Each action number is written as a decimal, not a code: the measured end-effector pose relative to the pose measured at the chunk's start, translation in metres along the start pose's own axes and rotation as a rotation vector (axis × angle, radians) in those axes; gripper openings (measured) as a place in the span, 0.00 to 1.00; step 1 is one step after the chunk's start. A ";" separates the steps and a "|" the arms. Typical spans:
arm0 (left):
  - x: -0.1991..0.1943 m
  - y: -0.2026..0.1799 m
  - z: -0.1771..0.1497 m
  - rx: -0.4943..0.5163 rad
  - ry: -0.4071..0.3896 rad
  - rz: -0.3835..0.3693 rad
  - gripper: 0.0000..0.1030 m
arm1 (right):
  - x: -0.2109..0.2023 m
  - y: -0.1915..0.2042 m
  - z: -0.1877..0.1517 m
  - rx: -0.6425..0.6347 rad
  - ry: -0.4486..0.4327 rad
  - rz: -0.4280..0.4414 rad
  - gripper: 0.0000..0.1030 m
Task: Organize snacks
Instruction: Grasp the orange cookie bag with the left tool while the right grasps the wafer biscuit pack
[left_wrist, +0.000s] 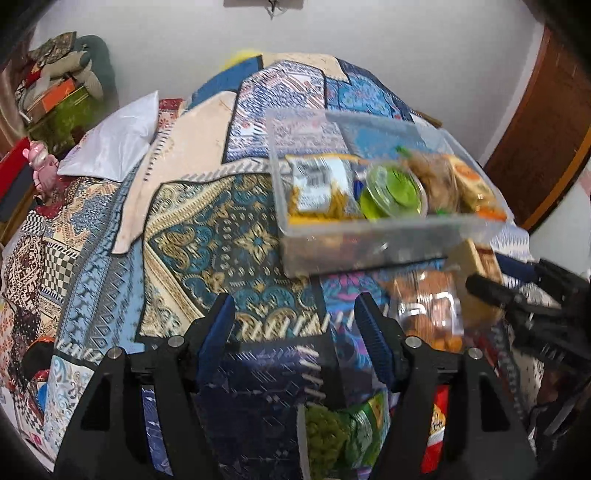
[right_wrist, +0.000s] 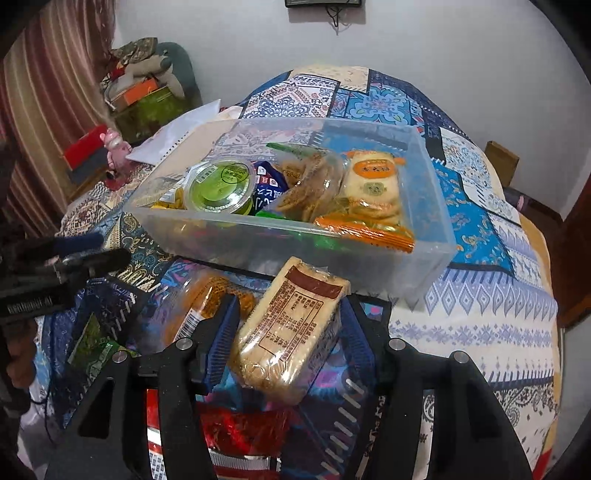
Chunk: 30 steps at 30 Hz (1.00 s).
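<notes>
The beige wafer pack (right_wrist: 291, 328) sits tilted between your right gripper (right_wrist: 290, 328) fingers, which close on it just before the clear bin (right_wrist: 424, 266) of snacks on the patchwork quilt (right_wrist: 480, 325). Your left gripper (left_wrist: 295, 328) is spread wide, holding nothing.

Both grippers matte black plastic w/ angular triangular side frames. Left gripper (left_wrist: 295, 317): blue ribbed pads (left_wrist: 218, 332) on fingers, round silver screws (left_wrist: 173, 340) at pivots. Right gripper (right_wrist: 290, 325): same build, blue ribbed pads (right_wrist: 225, 332), silver screws (right_wrist: 183, 343). Faint white lettering on left gripper's body in right wrist view, unreadable.
</notes>
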<state>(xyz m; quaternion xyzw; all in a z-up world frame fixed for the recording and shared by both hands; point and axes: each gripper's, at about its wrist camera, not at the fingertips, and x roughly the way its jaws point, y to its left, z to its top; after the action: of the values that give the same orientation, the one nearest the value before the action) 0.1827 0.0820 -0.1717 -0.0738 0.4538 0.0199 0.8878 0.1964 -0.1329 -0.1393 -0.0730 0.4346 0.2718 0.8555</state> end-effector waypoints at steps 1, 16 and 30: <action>0.001 -0.004 -0.001 0.009 0.001 -0.005 0.65 | -0.001 -0.002 -0.001 0.008 0.003 0.006 0.51; 0.012 -0.072 -0.003 0.089 0.044 -0.124 0.80 | -0.006 -0.018 -0.031 0.046 0.045 0.015 0.37; 0.049 -0.096 -0.002 0.102 0.115 -0.145 0.62 | -0.032 -0.030 -0.045 0.082 -0.023 0.022 0.34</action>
<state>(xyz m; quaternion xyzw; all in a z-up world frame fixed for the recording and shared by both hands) 0.2195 -0.0148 -0.2022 -0.0624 0.4978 -0.0717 0.8621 0.1652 -0.1872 -0.1446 -0.0299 0.4362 0.2641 0.8597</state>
